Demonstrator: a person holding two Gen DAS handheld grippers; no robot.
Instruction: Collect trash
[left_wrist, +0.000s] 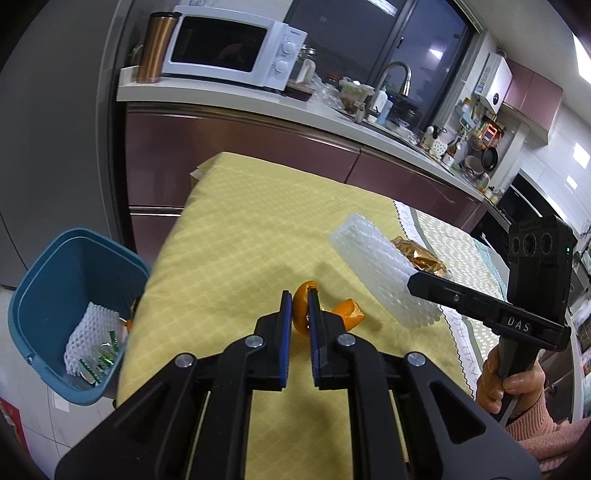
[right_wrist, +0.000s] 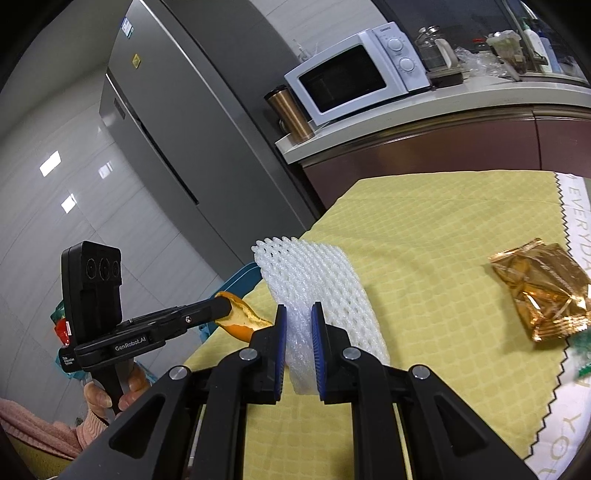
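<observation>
Orange peel (left_wrist: 303, 308) sat pinched between the blue-padded fingers (left_wrist: 284, 332) of our left gripper (left_wrist: 298, 301), lifted above the yellow quilted cloth (left_wrist: 240, 236) that covered the tabletop. In the right wrist view we saw the same peel (right_wrist: 240, 317) at the tip of that left gripper (right_wrist: 221, 308), with a hand (right_wrist: 110, 395) in a pink sleeve wrapped around its handle.

Our right gripper (right_wrist: 299, 314) had its fingers (right_wrist: 317, 347) closed on a white foam fruit net (right_wrist: 317, 280), a long mesh sleeve that arched up over the cloth and away from us. From the left wrist view the net (left_wrist: 376, 273) stretched out from the right gripper's fingertips (left_wrist: 415, 282).

Farther along the tabletop lay a crumpled gold foil wrapper (right_wrist: 543, 291), well apart from the net, near the zigzag edge of a second cloth printed with letters (right_wrist: 569, 229).

Off the left edge of the tabletop stood a blue bin (left_wrist: 55, 295) on the floor, already holding another foam net (left_wrist: 88, 332) and some green-printed wrappers (left_wrist: 103, 360).

Beyond it all we saw the counter with a white microwave (left_wrist: 229, 46) and a copper tumbler (left_wrist: 155, 46).
</observation>
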